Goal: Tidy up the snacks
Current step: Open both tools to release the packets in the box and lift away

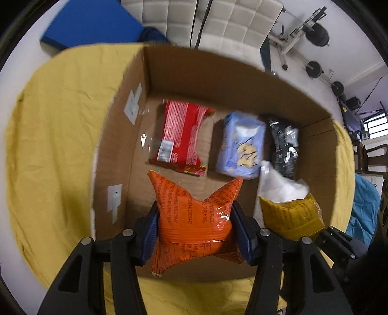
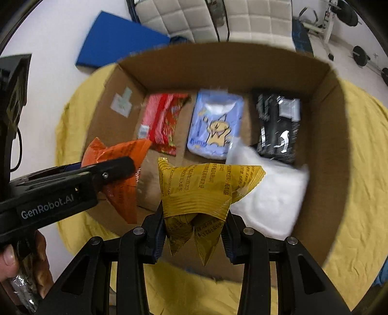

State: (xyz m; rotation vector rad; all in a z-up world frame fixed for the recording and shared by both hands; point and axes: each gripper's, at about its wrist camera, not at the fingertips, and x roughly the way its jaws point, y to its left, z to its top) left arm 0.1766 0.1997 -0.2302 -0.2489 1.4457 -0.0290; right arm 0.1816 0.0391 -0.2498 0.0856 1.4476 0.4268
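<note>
My left gripper is shut on an orange snack packet, held above the near part of an open cardboard box. My right gripper is shut on a yellow snack packet over the same box. On the box floor lie a red packet, a light blue packet, a black packet and a white packet. The right wrist view shows the left gripper with the orange packet at the left.
The box sits on a yellow cloth over a white surface. A blue flat pad lies beyond the box, with white cushioned chairs behind. Weight equipment stands at the far right. A hand holds the left gripper's handle.
</note>
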